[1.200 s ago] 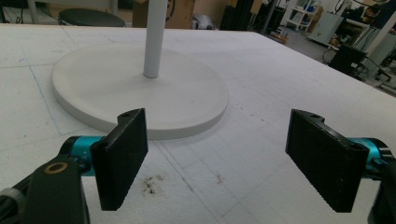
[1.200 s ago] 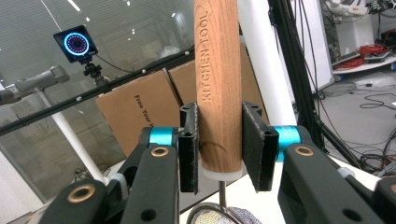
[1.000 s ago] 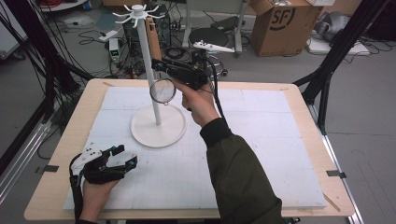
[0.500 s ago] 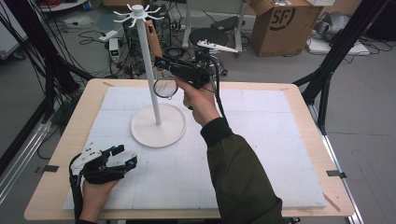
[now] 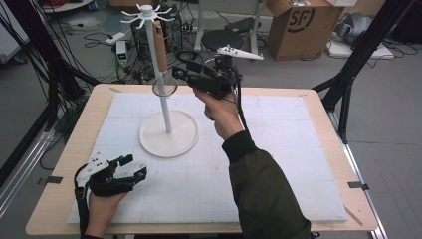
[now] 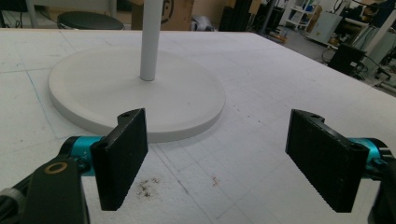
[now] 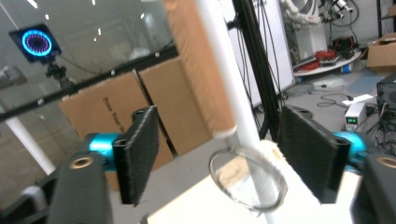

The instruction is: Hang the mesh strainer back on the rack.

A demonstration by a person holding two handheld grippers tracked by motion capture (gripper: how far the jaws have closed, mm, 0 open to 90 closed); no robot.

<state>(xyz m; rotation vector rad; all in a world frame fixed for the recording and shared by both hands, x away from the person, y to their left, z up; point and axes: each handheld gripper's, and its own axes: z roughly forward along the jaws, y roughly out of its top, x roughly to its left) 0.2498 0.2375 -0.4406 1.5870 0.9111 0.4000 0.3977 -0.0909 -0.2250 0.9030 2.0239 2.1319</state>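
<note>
High view: the right gripper [image 5: 181, 74] is up at the white rack pole [image 5: 158, 74], w/ a small strainer [image 5: 164, 87] – wooden handle, round mesh ring – hanging from one of the hooks at the top of the rack [image 5: 144, 14]. The handle runs down alongside the pole, ring at the bottom, well above the round base [image 5: 169, 134]. In the right gripper view the jaws stand wide apart, w/ the strainer [image 7: 247, 179] between & a bit beyond them; they don't seem to touch it, so I'd say it hangs by itself. Left gripper [image 5: 130, 167] rests low on the desk [image 5: 298, 164], near the front-left corner, jaws open & holding nothing; in the left gripper view they point at the base [image 6: 135, 91]. My read: the hang-up looks basically done – strainer is on its hook. Left to do is prob. only backing the right hand clear w/o knocking the ring or pole, & checking it stays put.
</note>
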